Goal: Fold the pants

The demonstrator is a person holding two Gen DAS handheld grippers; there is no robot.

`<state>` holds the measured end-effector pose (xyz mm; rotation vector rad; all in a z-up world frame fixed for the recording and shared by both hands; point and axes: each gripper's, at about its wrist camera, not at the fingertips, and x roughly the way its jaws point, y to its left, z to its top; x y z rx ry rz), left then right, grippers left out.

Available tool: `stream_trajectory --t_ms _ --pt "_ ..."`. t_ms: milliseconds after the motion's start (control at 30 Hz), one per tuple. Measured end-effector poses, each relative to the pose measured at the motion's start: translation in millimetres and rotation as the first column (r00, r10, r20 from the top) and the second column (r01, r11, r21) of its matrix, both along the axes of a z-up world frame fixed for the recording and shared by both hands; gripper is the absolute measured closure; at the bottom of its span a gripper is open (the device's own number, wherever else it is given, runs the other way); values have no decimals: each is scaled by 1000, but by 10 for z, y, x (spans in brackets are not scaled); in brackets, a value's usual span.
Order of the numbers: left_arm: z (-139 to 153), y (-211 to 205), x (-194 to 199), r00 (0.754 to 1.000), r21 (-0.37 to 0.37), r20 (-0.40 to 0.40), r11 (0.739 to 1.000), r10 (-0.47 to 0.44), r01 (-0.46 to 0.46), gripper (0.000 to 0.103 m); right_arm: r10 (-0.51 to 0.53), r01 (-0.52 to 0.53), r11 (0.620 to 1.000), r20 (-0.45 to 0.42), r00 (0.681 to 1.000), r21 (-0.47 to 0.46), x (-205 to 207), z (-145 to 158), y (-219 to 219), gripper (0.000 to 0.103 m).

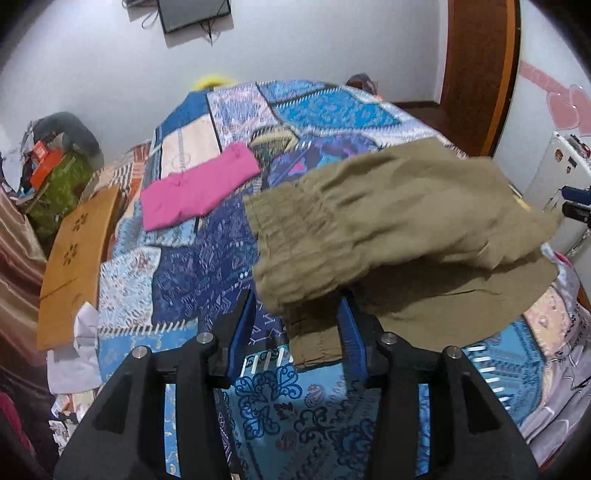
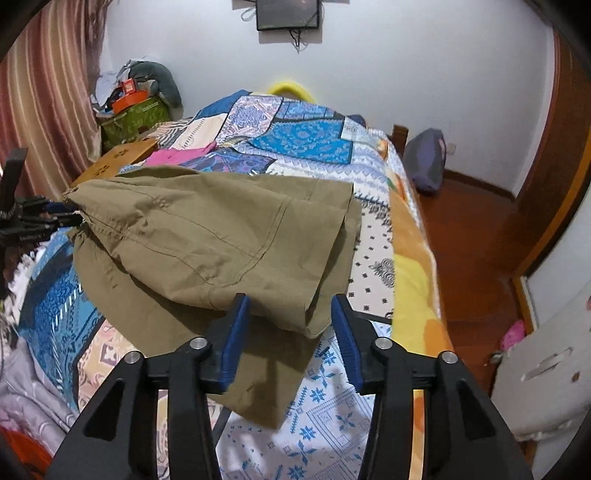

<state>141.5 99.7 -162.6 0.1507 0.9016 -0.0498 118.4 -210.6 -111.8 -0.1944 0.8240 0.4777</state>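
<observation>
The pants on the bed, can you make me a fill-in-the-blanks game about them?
The pants are the colour ____.
They lie on a patchwork ____.
The folded cloth beyond them is ____.
Both pairs of tongs, left and right, have ____ pads.

Missing words: khaki; bedspread; pink; blue

Pants [image 2: 207,236]: matt khaki woven cloth, creased. Bedspread [image 1: 207,266]: printed cloth. Gripper pads [image 2: 236,332]: blue ribbed; frames matt black plastic. Floor [image 2: 472,236]: glossy wood.

Khaki pants [image 1: 399,221] blurred — wall screen [image 1: 194,13] cut off above.
</observation>
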Motion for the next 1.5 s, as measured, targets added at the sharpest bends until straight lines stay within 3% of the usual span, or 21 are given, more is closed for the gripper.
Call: stream_trajectory --t_ms 67,133,200,233,400,500,600,767,1000,1067,1267,1500 --pt "125 -50 -59 999 5 39 1000 -9 8 42 17 -17 1000 16 1000 6 -59 60 45 59" --pt "245 -132 -111 996 9 83 1000 -27 27 40 38 -39 999 34 999 20 -112 115 99 55" --pt "300 -237 -119 994 15 89 998 -59 58 29 64 -65 997 46 997 29 -151 142 175 50" --pt "304 -310 -118 993 27 90 997 -75 73 28 82 -84 996 50 995 29 -173 149 232 49" --pt "124 -702 -63 982 116 41 977 -185 179 28 166 -168 985 47 985 36 -234 78 502 47" --pt "-76 -943 23 971 189 2 954 -238 233 20 198 -199 979 23 980 34 -221 -37 653 45" --pt "-195 -1110 123 960 256 -7 928 -280 272 19 215 -214 976 -16 976 47 -180 -164 771 45" --pt "-174 -1149 248 955 197 -8 936 -296 292 22 234 -231 972 -73 970 52 -128 -355 927 45" --pt "-98 -1102 287 959 110 -11 953 -282 282 22 255 -251 966 -63 965 57 -69 -475 1030 46" --pt "-98 -1123 276 958 107 -11 953 -286 285 22 251 -248 967 -61 966 61 -38 -491 1022 64" --pt "-90 -1174 207 952 95 -12 948 -305 305 22 243 -238 967 -54 968 95 -12 -450 1015 94" --pt "-118 -1233 130 951 151 -7 940 -310 307 22 224 -222 966 -1 975 132 -91 -227 931 95"
